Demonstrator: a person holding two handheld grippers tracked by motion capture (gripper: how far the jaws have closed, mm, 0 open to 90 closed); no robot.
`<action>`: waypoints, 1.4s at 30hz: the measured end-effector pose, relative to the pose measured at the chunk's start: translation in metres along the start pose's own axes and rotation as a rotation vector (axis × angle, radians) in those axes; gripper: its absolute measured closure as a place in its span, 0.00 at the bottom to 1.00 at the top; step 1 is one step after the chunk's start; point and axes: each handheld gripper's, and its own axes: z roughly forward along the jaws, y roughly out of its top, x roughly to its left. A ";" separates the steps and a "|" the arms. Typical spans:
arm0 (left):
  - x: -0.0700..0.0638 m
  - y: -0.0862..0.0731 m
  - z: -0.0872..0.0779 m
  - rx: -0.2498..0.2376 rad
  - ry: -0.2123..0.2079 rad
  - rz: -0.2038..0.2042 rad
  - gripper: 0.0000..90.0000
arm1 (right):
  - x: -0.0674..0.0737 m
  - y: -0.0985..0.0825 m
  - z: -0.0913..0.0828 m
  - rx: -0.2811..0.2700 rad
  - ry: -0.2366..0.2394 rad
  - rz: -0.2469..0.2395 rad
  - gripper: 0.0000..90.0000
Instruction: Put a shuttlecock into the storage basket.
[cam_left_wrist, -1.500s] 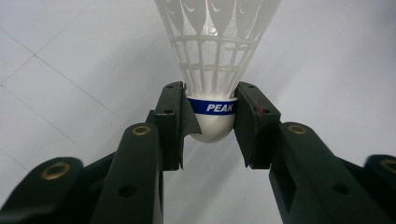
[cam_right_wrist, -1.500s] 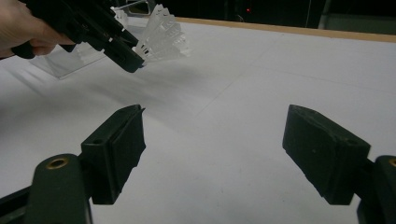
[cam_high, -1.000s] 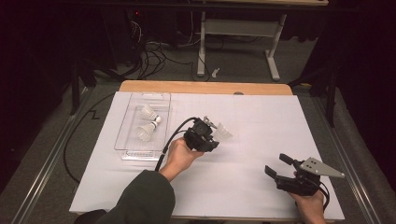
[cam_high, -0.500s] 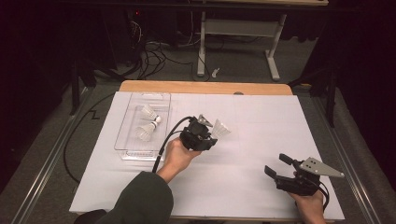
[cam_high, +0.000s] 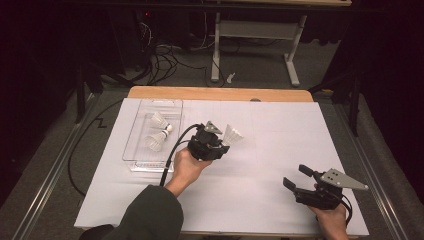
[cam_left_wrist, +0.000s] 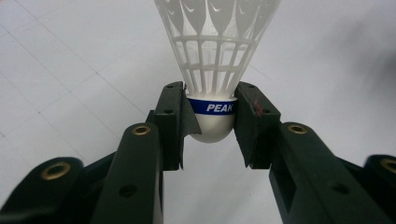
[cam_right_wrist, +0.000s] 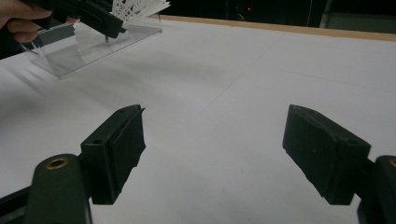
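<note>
Left gripper (cam_left_wrist: 211, 133) clamps white plastic shuttlecock (cam_left_wrist: 215, 70) by its cork, blue band reading PEAK; right gripper (cam_right_wrist: 231, 156) jaws wide apart.

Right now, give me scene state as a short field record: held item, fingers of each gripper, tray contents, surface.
held item: shuttlecock, white, blue band at its cork
left gripper: fingers clamped on the cork, skirt pointing away from the gripper
right gripper: fingers wide apart, nothing between them, low over the table near the right front corner
tray: clear plastic, at the left of the table, holds two shuttlecocks
table: white sheet on top, wooden strip along the far edge
</note>
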 end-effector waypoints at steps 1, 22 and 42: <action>0.000 0.000 -0.001 -0.006 0.002 -0.003 0.73 | 0.000 0.000 0.000 0.000 0.000 0.000 0.24; 0.007 -0.003 -0.017 -0.059 0.022 -0.027 0.73 | 0.000 0.000 0.000 -0.002 0.001 0.001 0.23; 0.014 -0.006 -0.034 -0.078 0.052 -0.042 0.73 | 0.000 0.000 0.000 0.000 0.000 0.004 0.23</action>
